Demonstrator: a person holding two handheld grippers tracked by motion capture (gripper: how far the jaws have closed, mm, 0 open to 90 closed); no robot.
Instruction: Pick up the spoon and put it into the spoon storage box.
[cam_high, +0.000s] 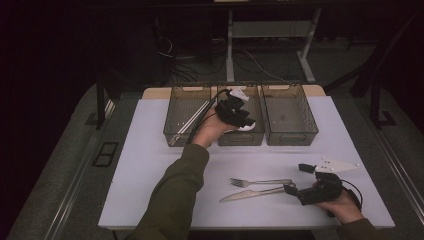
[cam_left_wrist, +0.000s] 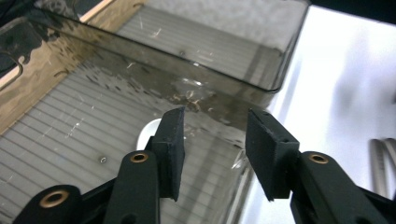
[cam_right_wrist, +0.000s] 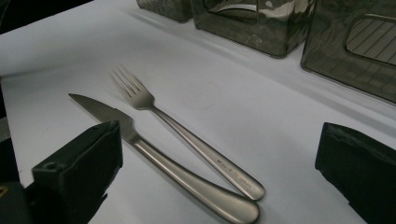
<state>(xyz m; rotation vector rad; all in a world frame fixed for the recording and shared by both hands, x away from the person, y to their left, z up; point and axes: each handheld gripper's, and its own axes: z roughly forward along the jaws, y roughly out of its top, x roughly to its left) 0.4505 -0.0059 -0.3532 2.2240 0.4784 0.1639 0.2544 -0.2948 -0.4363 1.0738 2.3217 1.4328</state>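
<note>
My left gripper (cam_high: 245, 121) hangs over the middle clear grey bin (cam_high: 240, 136). In the left gripper view its jaws (cam_left_wrist: 215, 140) stand open with nothing between them. A small white rounded object (cam_left_wrist: 148, 133) lies on the ribbed bin floor just behind them, also seen as the white object (cam_high: 246, 127) in the high view. A steel fork (cam_high: 260, 182) and knife (cam_high: 250, 194) lie side by side near the table's front. My right gripper (cam_high: 297, 178) rests at their handle ends. Its jaws (cam_right_wrist: 224, 144) are wide open around the fork (cam_right_wrist: 187, 135) and knife (cam_right_wrist: 154, 156), touching neither.
Three clear grey bins stand in a row at the back of the white table (cam_high: 150, 165). The left bin (cam_high: 176, 107) holds a long pale metal piece (cam_high: 189, 123). The right bin (cam_high: 290, 117) looks bare. The table's front edge runs close below the right hand.
</note>
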